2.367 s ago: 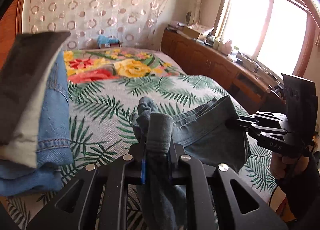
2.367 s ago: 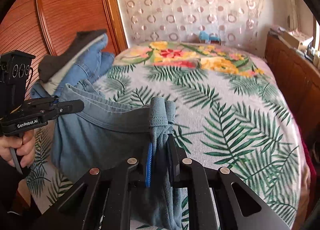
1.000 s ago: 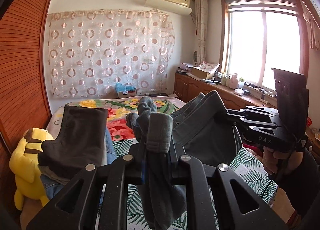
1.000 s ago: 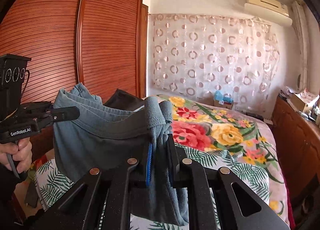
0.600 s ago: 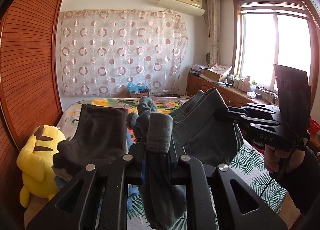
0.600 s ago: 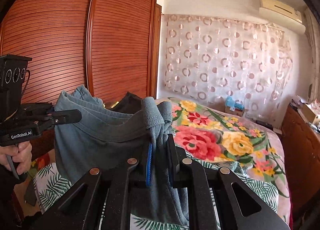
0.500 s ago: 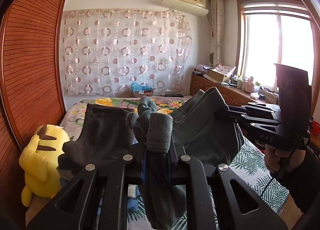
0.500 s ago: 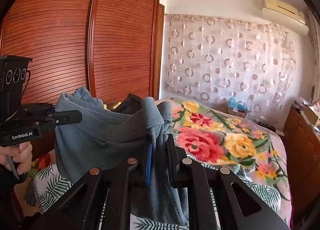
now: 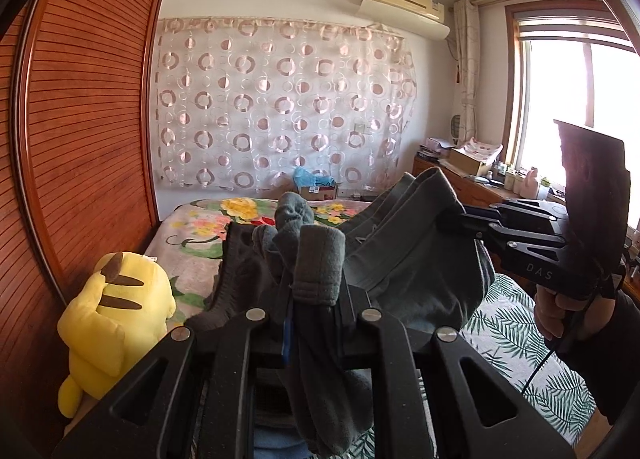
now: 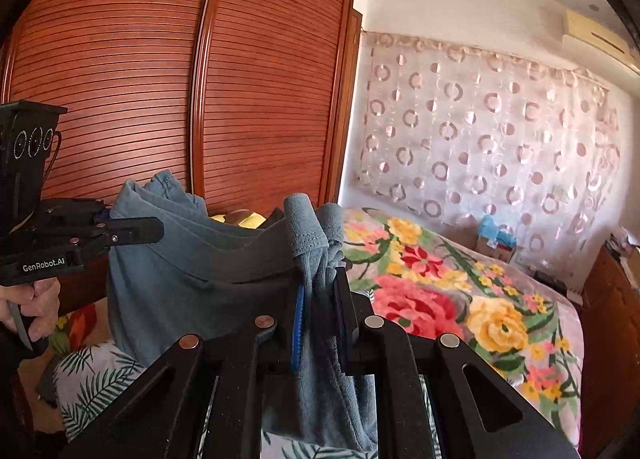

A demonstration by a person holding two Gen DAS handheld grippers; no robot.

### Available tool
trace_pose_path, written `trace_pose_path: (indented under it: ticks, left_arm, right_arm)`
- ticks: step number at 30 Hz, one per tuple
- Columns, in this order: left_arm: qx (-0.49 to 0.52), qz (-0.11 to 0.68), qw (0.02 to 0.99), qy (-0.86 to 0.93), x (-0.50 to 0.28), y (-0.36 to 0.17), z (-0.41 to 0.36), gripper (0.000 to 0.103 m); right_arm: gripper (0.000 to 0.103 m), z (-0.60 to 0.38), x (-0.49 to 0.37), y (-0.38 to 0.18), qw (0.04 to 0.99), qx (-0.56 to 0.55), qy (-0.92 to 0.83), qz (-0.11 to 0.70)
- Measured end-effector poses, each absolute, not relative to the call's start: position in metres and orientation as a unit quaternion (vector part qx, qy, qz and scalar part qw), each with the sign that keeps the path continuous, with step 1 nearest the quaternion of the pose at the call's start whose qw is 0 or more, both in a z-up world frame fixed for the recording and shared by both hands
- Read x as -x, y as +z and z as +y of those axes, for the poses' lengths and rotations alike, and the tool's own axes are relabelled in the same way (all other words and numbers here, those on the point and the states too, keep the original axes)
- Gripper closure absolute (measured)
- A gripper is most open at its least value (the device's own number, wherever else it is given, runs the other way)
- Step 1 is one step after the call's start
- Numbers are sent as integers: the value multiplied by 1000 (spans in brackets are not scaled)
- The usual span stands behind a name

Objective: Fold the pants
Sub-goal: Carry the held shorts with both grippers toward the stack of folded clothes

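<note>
Left wrist view: left gripper (image 9: 310,295), jaws clamped on the pants (image 9: 416,259), held aloft above the bed (image 9: 516,335); bunched cloth could slip free. Right wrist view: right gripper (image 10: 320,295), jaws likewise clamped on the waistband. Compared with 2.4 s earlier, the pants hang clear of the bed.

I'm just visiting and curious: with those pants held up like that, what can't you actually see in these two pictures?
- Pants: the lower part, in both wrist views, is cut off by the bottom edge and the claw frames.
- Left claw and right claw: the grip points are buried in bunched cloth.
- Dark garment: left view, mostly behind the pants.
- Plush toy: face turned away.
</note>
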State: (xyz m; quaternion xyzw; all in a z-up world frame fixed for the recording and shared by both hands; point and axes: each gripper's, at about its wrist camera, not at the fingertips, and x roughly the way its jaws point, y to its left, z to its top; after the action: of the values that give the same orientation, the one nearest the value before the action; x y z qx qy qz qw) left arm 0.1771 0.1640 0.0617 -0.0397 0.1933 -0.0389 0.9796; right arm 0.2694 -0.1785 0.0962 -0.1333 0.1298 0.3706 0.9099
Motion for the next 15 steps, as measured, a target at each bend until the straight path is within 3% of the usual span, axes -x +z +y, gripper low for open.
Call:
trace_pose_path:
  ticks: [15]
  left_arm:
    - [65, 180, 981, 0, -180, 54, 177, 87]
  right_arm:
    - [90, -143, -309, 100, 900, 180, 385, 98]
